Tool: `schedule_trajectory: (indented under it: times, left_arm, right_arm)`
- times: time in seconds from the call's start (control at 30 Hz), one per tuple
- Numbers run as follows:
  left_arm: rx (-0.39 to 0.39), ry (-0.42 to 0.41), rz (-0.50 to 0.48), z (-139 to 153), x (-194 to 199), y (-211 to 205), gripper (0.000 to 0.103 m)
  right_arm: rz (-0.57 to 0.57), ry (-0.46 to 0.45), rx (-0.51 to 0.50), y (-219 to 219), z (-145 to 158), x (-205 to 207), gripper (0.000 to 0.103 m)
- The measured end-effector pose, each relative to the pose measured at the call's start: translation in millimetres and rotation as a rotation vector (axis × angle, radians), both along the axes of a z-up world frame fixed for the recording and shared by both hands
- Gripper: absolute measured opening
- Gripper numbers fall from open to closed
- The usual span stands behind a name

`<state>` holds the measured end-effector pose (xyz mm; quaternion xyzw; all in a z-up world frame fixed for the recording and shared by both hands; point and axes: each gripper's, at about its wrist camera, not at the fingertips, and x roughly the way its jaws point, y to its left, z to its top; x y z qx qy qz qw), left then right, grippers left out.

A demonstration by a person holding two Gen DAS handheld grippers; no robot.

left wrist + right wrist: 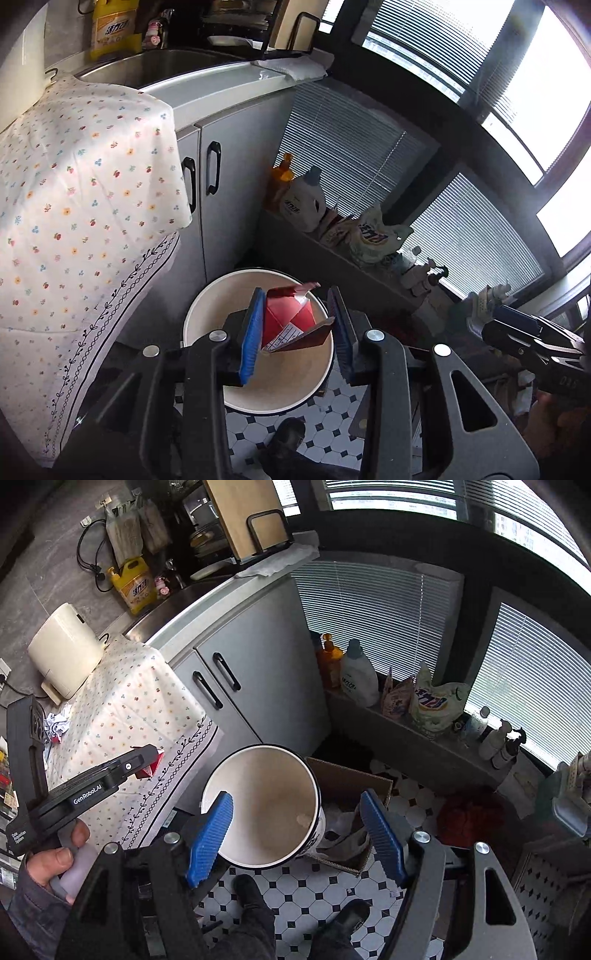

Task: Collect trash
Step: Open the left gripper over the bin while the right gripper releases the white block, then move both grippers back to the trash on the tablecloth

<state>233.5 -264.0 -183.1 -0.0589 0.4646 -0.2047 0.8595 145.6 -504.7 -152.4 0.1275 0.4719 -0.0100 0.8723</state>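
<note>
In the left wrist view, the left claw (295, 328) hangs over a round white bin (207, 314) at the lower centre of the frame. A red carton (291, 321), flattened and torn open, sits between its blue pads (251, 332). The left pad looks to be against the carton's edge; the right pad stands just clear of it, so the jaws are partly spread and no firm grip shows. The carton is above the bin's mouth.

In the right wrist view, the right claw (295, 834) is wide with nothing between its pads, and the bin (258, 805) lies below it, its inside bare where visible. A cardboard box (347, 786) stands just right of the bin on the tiled floor (314, 890).

At the left of that frame a hand (55, 856) holds the left tool, with the carton (147, 770) showing as a red scrap at its tip. Further up the left edge, crumpled paper (57, 723) lies on the surface under a flowered cloth (129, 709). Grey cabinets (240, 679) stand behind the bin.
</note>
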Motion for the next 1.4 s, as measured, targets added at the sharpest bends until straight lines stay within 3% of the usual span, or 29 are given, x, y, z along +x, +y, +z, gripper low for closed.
schedule_trajectory:
  times: [0.07,0.33,0.5,0.8,1.07,1.4]
  left_arm:
    - [0.006,-0.012,0.009,-1.8,-0.4,-8.8,0.074]
    - [0.003,-0.046,0.039,15.4,0.8,-6.5,0.096]
    - [0.053,-0.087,0.04,33.4,0.5,16.8,0.097]
    - [0.042,-0.153,0.139,62.6,5.4,95.4,0.097]
    - [0.036,-0.223,0.217,86.4,13.4,162.4,0.097]
    - [0.011,-0.268,0.32,106.7,27.7,244.9,0.097]
  right_arm:
    - [-0.009,0.006,-0.001,-6.8,-0.4,-0.9,0.071]
    - [-0.003,-0.044,0.013,0.5,12.8,9.7,0.077]
    - [0.032,-0.062,0.03,26.8,17.1,27.1,0.079]
    - [0.148,-0.088,0.044,108.2,29.2,63.6,0.081]
    - [0.248,-0.12,-0.004,185.1,43.1,94.4,0.083]
    - [0.299,-0.142,0.009,255.7,54.2,127.4,0.084]
